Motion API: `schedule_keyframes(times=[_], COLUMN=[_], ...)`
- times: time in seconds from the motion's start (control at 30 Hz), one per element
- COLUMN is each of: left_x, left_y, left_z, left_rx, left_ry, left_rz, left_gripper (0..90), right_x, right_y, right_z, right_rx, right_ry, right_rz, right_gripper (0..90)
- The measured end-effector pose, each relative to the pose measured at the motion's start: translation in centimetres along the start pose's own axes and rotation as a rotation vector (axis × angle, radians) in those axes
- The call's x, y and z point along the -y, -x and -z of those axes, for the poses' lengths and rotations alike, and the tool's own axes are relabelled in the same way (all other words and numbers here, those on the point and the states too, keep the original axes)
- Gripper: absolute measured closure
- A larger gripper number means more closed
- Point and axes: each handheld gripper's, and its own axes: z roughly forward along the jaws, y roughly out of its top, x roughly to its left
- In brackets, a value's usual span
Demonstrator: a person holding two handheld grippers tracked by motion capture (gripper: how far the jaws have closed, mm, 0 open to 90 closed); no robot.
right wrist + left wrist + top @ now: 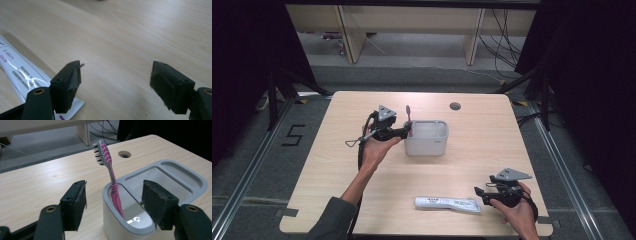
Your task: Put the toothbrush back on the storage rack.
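- Left gripper (406, 131) sits at the left end of the grey holder (427, 145); fingers (75, 202) spread apart, gripping nothing.
- Pink toothbrush (110, 172) stands in the holder's end compartment, head up, leaning on the rim; it rests there on its own, between the released fingers but touching neither.
- Looks like the brush drop-off is done; wide fingers let the hand back off without tipping it.
- Right gripper (479, 192) rests low near the front edge of the worktop (492, 135), fingers (66, 85) released, empty.
- White toothpaste tube (447, 203) lies flat just beside the right gripper, probably next to go in the holder.
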Motion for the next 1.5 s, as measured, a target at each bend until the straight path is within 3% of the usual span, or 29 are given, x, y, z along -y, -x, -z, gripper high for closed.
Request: schedule_keyframes(times=[0.23,0.37,0.57,0.63,0.7,0.73,0.8,0.83,0.97,1.0,1.03,1.1,1.3,1.37,1.4,1.5], left_x=[0.3,0.8,1.8,2.2,2.7,2.9,3.3,3.5,4.3,4.5,4.7,5.2,6.8,7.4,7.6,8.4], left_y=[-0.3,-0.5,-0.6,-0.7,-0.7,-0.8,-0.8,-0.8,-1.1,-1.2,-1.1,-1.1,-1.0,-1.1,-1.0,-1.1], left_z=[1.9,2.8,4.3,4.9,5.4,5.6,6.0,6.3,7.1,7.4,7.6,8.1,9.1,9.4,9.6,9.9], left_rx=[0.018,0.041,0.065,0.073,0.082,0.088,0.099,0.096,0.089,0.089,0.088,0.097,0.106,0.108,0.109,0.107], left_ry=[-0.016,-0.03,-0.054,-0.067,-0.069,-0.076,-0.068,-0.068,-0.066,-0.069,-0.069,-0.066,-0.087,-0.095,-0.094,-0.104], left_rz=[0.004,0.017,0.015,0.0,0.012,0.006,0.02,0.019,0.004,-0.006,-0.002,-0.003,-0.018,-0.024,-0.018,-0.029], left_gripper=[31.8,30.5,28.4,27.8,27.2,26.9,26.7,26.7,26.7,26.7,26.7,26.7,26.7,26.7,26.6,26.7], right_x=[0.0,-0.1,-0.1,-0.1,-0.1,-0.1,-0.1,-0.2,-0.2,-0.2,-0.2,-0.3,-0.3,-0.3,-0.4,-0.4], right_y=[0.0,-0.1,-0.2,-0.2,-0.2,-0.5,-0.4,-0.3,-0.3,-0.5,-0.4,-0.4,-0.6,-0.9,-0.7,-0.7], right_z=[0.0,0.0,0.1,0.0,0.1,0.1,0.0,0.1,0.1,0.2,0.1,0.3,0.1,0.1,0.2,0.2], right_rx=[0.0,-0.039,-0.001,-0.011,-0.011,-0.012,-0.013,0.001,-0.016,-0.01,-0.002,-0.004,-0.008,-0.038,-0.026,-0.013], right_ry=[0.008,0.001,0.009,0.014,0.014,0.005,0.016,0.016,0.02,0.015,0.023,0.01,0.021,0.015,0.012,0.018], right_rz=[0.002,-0.024,-0.007,-0.004,-0.004,-0.036,-0.022,0.007,0.008,-0.015,0.009,0.012,0.007,-0.027,0.01,0.012], right_gripper=[25.5,25.5,25.7,25.7,25.8,25.9,25.9,26.3,27.4,27.6,27.6,27.6,27.6,27.8,27.7,28.5])
